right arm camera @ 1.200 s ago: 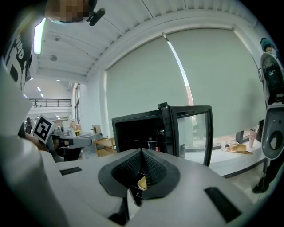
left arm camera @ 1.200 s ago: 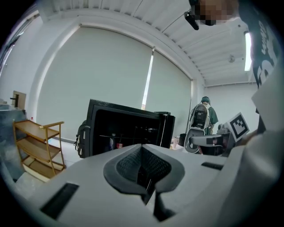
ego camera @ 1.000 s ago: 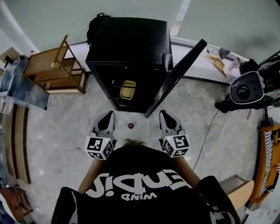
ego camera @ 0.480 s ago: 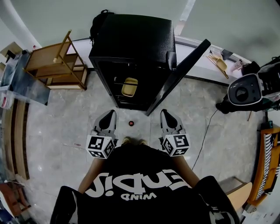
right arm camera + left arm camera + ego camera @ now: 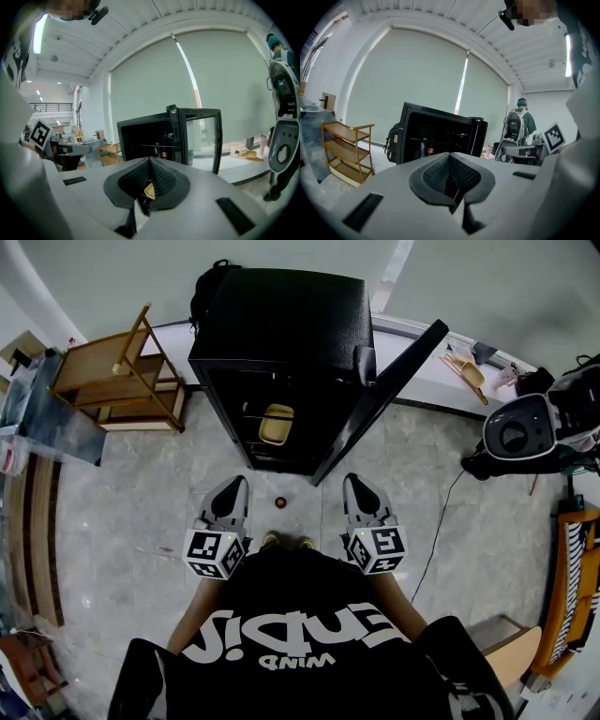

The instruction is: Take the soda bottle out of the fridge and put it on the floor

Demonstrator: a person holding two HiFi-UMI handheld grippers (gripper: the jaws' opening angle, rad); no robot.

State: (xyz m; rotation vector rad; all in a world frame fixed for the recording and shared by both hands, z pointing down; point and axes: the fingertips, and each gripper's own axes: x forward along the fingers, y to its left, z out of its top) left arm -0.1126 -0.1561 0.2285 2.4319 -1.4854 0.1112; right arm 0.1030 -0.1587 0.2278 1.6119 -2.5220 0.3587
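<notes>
The left hand-held gripper [image 5: 235, 486] and the right hand-held gripper [image 5: 355, 484] both have their jaws pressed together, with nothing in them. The soda bottle [image 5: 279, 502] stands on the floor [image 5: 131, 502] between them, a little ahead, near the open fridge [image 5: 281, 324].

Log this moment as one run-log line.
left gripper: shut, empty | right gripper: shut, empty | fridge: door open | red-capped bottle: on floor before fridge, apart from both grippers

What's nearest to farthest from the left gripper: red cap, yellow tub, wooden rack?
In the head view:
1. Red cap, floor, just right of the left gripper.
2. Yellow tub, inside the fridge.
3. Wooden rack, far left.
</notes>
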